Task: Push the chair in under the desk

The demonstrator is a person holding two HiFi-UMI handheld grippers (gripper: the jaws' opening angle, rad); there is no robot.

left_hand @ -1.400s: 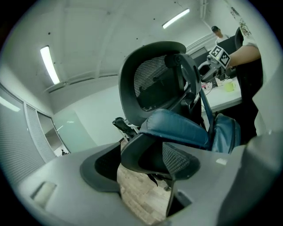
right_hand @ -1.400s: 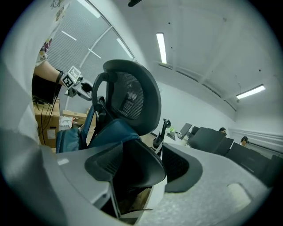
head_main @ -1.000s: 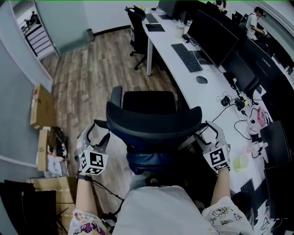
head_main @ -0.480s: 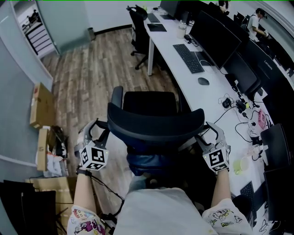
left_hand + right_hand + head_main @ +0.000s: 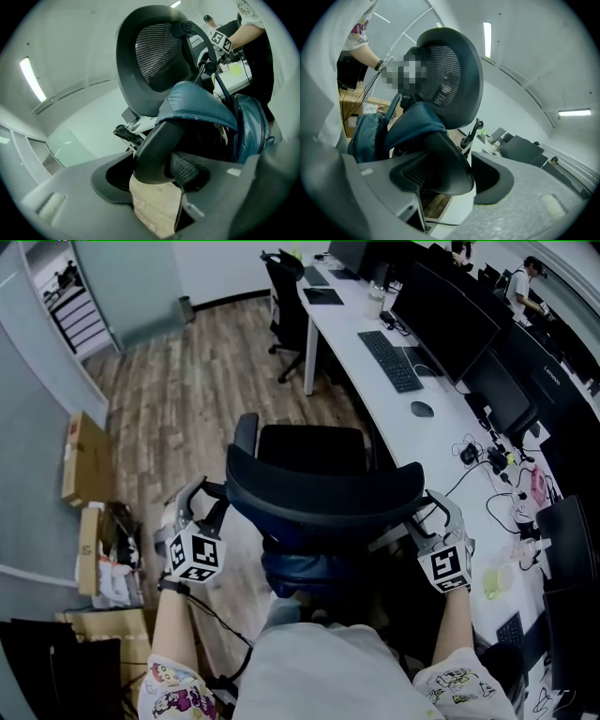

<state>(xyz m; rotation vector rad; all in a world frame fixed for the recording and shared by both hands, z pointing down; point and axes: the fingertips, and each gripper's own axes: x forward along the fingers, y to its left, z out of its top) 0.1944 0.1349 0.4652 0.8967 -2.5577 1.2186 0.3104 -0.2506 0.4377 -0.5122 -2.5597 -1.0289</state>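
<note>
left gripper [image 5: 214,506] jaws just closed onto the chair [image 5: 319,486] back's left edge, right gripper [image 5: 428,517] clamps its right edge

No word or number reads with certainty. The clearest signs are square black-and-white coded patterns, not letters. 1 faces up on the white cube [image 5: 194,555] of the left gripper [image 5: 202,504], and 1 on the white cube [image 5: 444,568] of the right gripper [image 5: 433,510]. The right cube's pattern also shows in the left gripper view, past the black mesh office chair [image 5: 154,56]. A pale brand word sits on the back of a black monitor [image 5: 555,381], too small to make out. The colourful prints on the 2 white sleeves [image 5: 173,690] are too blurred to read.
</note>
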